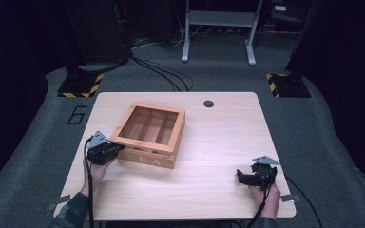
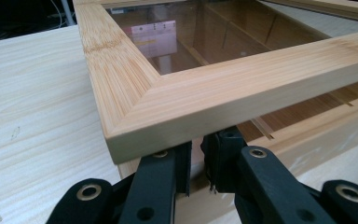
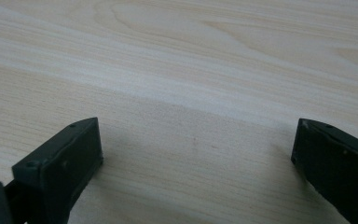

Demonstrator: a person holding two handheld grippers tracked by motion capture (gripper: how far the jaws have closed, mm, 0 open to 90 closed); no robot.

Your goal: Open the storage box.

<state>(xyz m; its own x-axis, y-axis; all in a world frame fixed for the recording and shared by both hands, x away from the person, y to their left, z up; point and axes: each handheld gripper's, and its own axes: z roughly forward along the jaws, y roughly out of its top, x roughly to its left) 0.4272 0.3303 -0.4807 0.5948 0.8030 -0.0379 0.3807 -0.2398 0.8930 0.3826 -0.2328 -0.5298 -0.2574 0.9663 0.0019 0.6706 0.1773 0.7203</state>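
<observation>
A wooden tea box (image 1: 148, 159) with a glass-window lid (image 1: 123, 128) stands on the left half of the table. Its front shows the letters TEA. My left gripper (image 1: 118, 148) sits at the box's front left corner. In the left gripper view its jaws (image 2: 196, 154) stand nearly together, tucked under the corner of the lid frame (image 2: 205, 100). That corner stands a little above the box wall (image 2: 307, 140). Several empty compartments show through the glass. My right gripper (image 1: 241, 176) hovers low over bare table near the front right, open (image 3: 196, 140), with nothing between its fingers.
The light wood table (image 1: 218, 142) has a dark cable hole (image 1: 208, 103) near its back edge. On the floor behind stand two bases with yellow-black tape (image 1: 80, 85) (image 1: 287, 84) and a grey desk frame (image 1: 218, 28). Cables trail off the table's front.
</observation>
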